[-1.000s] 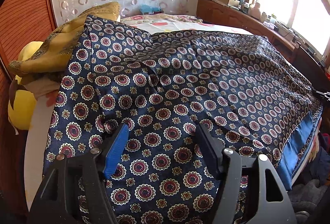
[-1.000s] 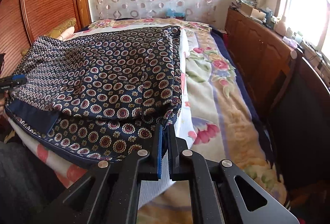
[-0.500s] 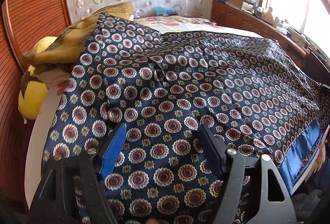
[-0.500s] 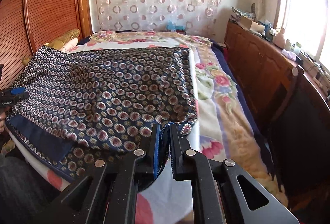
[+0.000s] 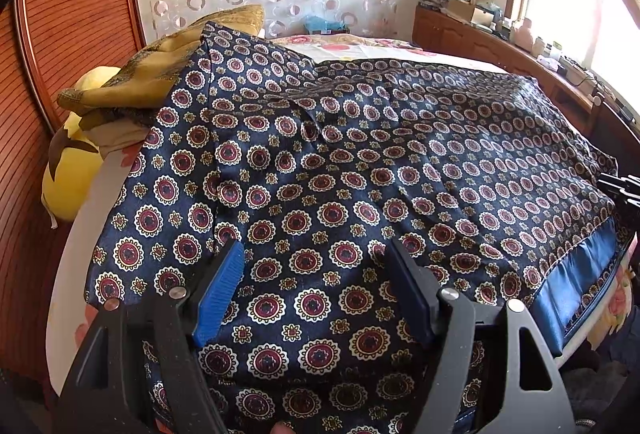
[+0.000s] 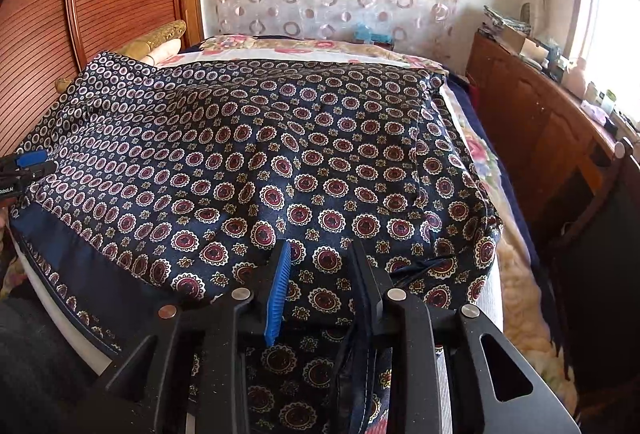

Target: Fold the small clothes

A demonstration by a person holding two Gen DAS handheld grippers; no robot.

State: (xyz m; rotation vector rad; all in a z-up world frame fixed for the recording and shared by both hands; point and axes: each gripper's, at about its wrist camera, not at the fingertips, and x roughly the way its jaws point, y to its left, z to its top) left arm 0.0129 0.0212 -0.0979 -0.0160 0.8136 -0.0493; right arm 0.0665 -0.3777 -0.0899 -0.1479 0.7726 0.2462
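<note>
A navy garment point(image 5: 360, 154) printed with red and white medallions lies spread over the bed, with a plain blue band along its right edge. My left gripper point(image 5: 316, 246) hovers open just above its near left part, nothing pinched between the pads. In the right wrist view the same garment point(image 6: 280, 154) fills the bed. My right gripper point(image 6: 320, 246) is over its near edge, jaws opening; a dark hem fold lies loosely along the right finger point(image 6: 362, 274), and the pads do not press it. Each gripper shows at the other view's edge: right gripper point(image 5: 620, 186), left gripper point(image 6: 24, 164).
A mustard-gold cloth point(image 5: 160, 74) and a yellow pillow point(image 5: 68, 170) sit at the bed's left by the wooden headboard point(image 5: 60, 34). A floral bedspread point(image 6: 480, 154) shows to the right. A cluttered wooden cabinet point(image 6: 540, 114) runs along the window side.
My right gripper moved in over the garment's near edge and its jaws went from shut to parted, releasing the hem. The left gripper stayed nearly in place, still open.
</note>
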